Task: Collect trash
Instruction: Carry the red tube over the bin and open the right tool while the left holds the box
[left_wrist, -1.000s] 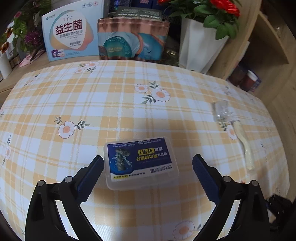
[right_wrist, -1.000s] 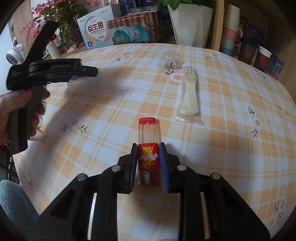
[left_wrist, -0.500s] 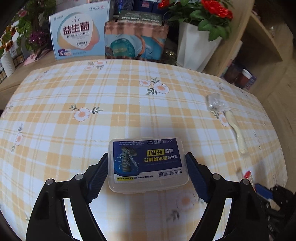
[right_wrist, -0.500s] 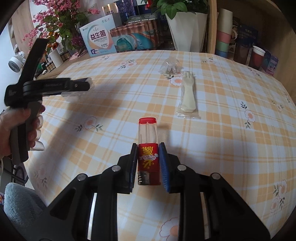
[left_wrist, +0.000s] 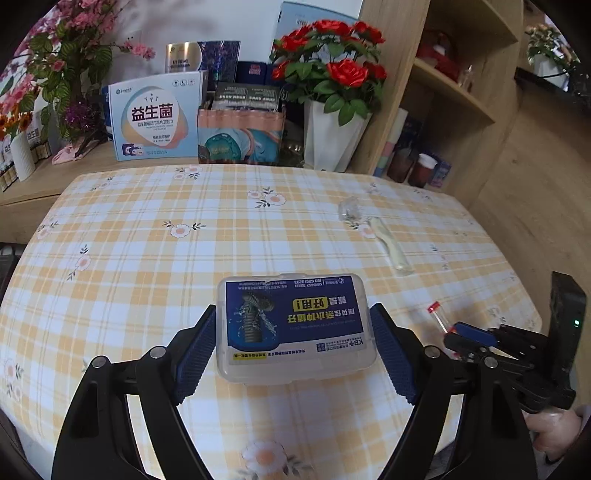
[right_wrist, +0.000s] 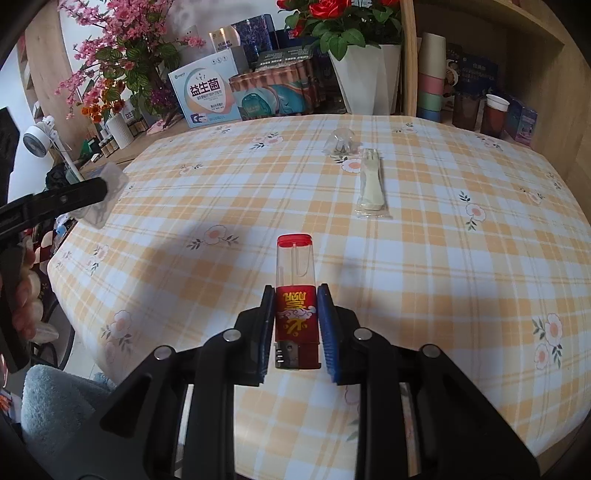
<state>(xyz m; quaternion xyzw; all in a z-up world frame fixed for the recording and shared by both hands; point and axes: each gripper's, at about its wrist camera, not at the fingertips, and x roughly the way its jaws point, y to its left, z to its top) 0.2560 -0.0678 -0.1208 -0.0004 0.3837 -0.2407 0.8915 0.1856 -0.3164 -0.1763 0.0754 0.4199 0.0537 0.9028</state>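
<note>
Behind your table (right_wrist: 424, 258) with its orange-checked floral cloth stand wooden shelves (left_wrist: 454, 88), 1 white pot of red roses (left_wrist: 332, 74) and 1 pale blue box (left_wrist: 157, 116) printed 益生菌. On the cloth lie 1 wrapped plastic fork (right_wrist: 371, 184) and, just beyond it, 1 crumpled clear wrapper (right_wrist: 340, 142).

Your left gripper (left_wrist: 295, 347) pinches 1 clear plastic box (left_wrist: 295, 325) with a blue label, lifted off the cloth; its small print is upside down, only "KB" readable. Your right gripper (right_wrist: 295, 325) squeezes 1 red lighter (right_wrist: 296, 295) with gold characters. Only the right view shows 1 small white fan (right_wrist: 37, 138); only the left shows your right hand (left_wrist: 554, 428).
</note>
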